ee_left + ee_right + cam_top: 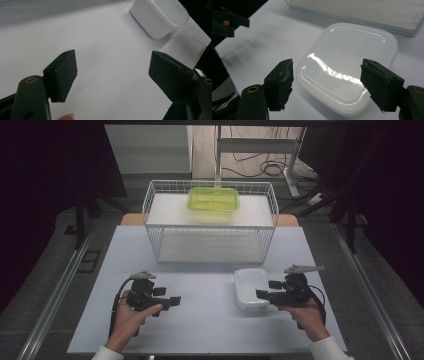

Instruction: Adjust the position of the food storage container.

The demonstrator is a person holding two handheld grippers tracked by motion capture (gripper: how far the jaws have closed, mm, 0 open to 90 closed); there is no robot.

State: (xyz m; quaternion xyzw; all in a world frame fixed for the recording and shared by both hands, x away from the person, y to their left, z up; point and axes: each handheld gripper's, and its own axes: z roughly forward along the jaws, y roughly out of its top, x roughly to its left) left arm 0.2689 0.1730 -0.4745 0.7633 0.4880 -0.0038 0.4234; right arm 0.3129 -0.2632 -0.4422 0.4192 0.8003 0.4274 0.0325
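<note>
The white box (251, 288) sat on the tabletop (200, 320) just at 9 o'clock of the right gripper (266, 289), whose jaws stood apart and empty, far nearer than the open left gripper (170, 298).

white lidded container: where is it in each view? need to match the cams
High view: white container lower right of centre on the table, beside the right gripper.
Left gripper view: top right corner.
Right gripper view: centre, between open jaws.
Shared landmark: wire basket.
</note>
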